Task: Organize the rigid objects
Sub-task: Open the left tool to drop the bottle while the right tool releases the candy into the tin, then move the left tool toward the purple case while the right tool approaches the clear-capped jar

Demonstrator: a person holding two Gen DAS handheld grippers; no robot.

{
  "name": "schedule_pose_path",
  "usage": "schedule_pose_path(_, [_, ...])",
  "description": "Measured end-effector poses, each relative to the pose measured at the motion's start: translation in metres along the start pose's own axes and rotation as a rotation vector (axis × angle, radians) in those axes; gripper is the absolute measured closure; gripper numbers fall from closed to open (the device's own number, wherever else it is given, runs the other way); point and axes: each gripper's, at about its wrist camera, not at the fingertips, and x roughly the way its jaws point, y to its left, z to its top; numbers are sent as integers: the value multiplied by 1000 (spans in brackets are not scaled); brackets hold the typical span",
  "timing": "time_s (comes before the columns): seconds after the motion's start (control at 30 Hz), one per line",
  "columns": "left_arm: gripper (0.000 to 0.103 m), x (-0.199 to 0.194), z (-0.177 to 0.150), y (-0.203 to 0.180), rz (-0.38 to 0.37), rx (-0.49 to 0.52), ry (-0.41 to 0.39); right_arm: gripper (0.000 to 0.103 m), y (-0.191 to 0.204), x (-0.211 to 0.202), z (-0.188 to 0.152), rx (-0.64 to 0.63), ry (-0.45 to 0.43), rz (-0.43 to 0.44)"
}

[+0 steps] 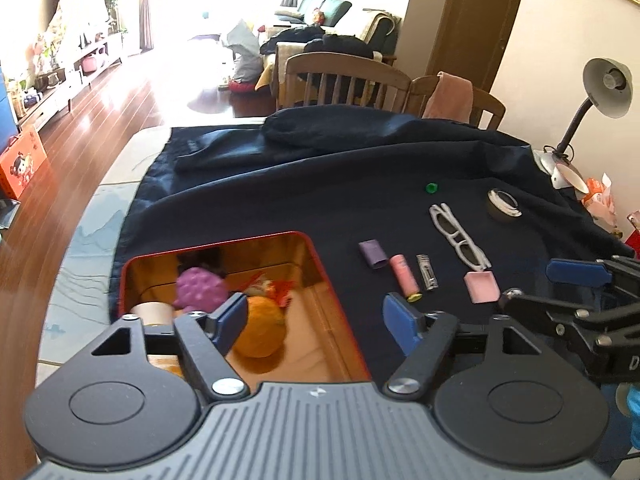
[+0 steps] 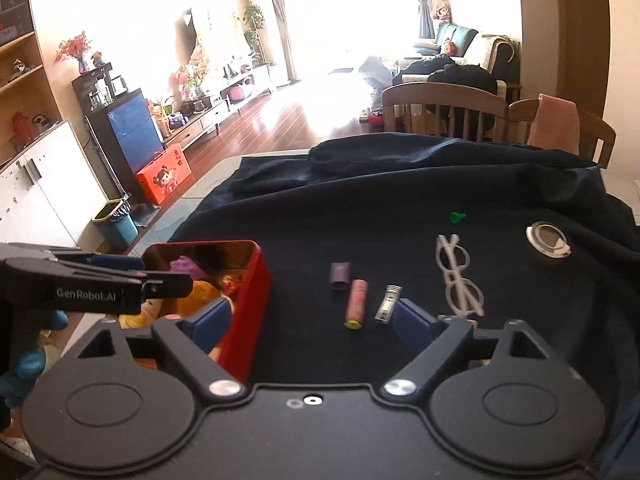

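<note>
A red tin box point(image 1: 316, 256) point(image 2: 256, 280) with a gold inside holds a purple bumpy ball point(image 1: 198, 290), an orange soft thing point(image 1: 260, 332) and other bits. On the dark cloth to its right lie a purple tube point(image 1: 373, 254) point(image 2: 340, 274), a pink cylinder point(image 1: 405, 278) point(image 2: 357, 304), a metal nail clipper point(image 1: 427, 272) point(image 2: 388, 304), a pink square point(image 1: 481, 287), white glasses point(image 1: 460, 236) point(image 2: 458, 276), a green cap point(image 1: 430, 188) point(image 2: 457, 217) and a tape roll point(image 1: 505, 204) point(image 2: 547, 240). My left gripper point(image 1: 316, 322) is open over the box's right side. My right gripper point(image 2: 312, 322) is open, low before the pink cylinder and clipper.
The dark cloth point(image 1: 320, 168) covers the table, bunched at the far side. Wooden chairs point(image 1: 344, 80) stand behind it. A desk lamp point(image 1: 600, 92) stands at the far right. The table's left edge point(image 1: 92, 216) drops to a wooden floor.
</note>
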Motion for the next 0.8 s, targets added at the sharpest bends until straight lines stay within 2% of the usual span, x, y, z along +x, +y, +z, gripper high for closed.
schedule_pose_path(0.13, [21,7,2,-19,-11,1,0,1,-14,-11,-5,-29,-25,16])
schedule_pose_path(0.27, [20,16,3,-36,-8,-8,1,1,-35,-14,-10,-33,-25,9])
schedule_pose_path(0.5, [19,38,12,-61,40,-36,-12,0,-76,-12,-24,-6,12,-32])
schedule_pose_path(0.8, [19,86,29,-86,88,-24,19,1,-116,0,-40,-5,63,-71])
